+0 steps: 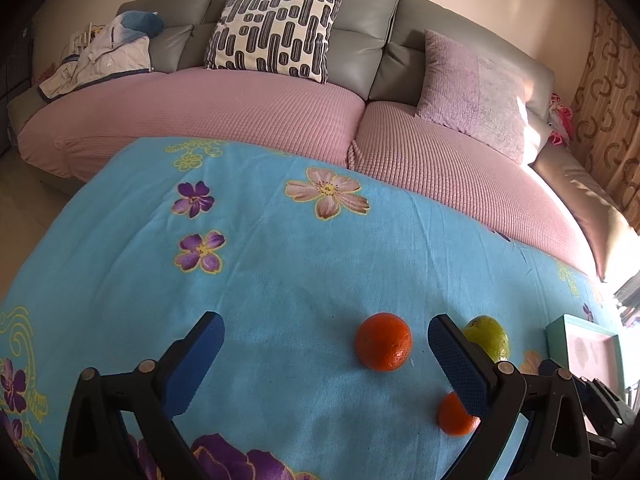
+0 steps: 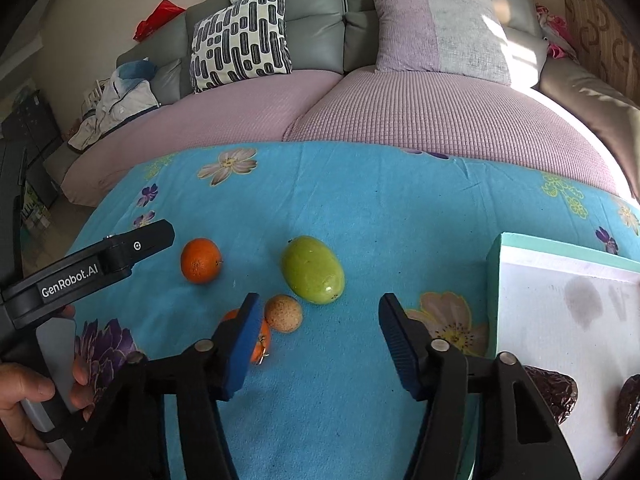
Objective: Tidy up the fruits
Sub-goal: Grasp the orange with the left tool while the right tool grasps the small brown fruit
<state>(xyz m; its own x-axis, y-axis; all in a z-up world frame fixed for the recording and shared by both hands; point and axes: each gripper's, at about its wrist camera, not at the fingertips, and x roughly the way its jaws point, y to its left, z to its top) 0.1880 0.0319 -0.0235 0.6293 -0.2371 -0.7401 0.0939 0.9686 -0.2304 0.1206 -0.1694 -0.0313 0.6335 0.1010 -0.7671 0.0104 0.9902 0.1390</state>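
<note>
Fingers: right gripper (image 2: pixel 318 338) spread wide, empty, hovering over the blue floral cloth (image 2: pixel 360 208) on the counter; left gripper (image 1: pixel 326 364) likewise agape, holding nothing.

Fruit loose, right wrist view:
- tan round fruit (image 2: pixel 283 313), just beside the left finger at 10 o'clock;
- small orange (image 2: pixel 260 344), partly hidden behind that finger;
- green mango-like fruit (image 2: pixel 313 269), at 12 o'clock;
- larger orange (image 2: pixel 201 260), further off at 10 o'clock.

Teal-rimmed tray (image 2: pixel 496 280), at 3 o'clock: two dark, wrinkled items (image 2: pixel 560 394) inside (identity unclear).

Status, judged: early. Four pieces remain on the cloth, none gripped; the tan fruit looks nearest to hand.
</note>
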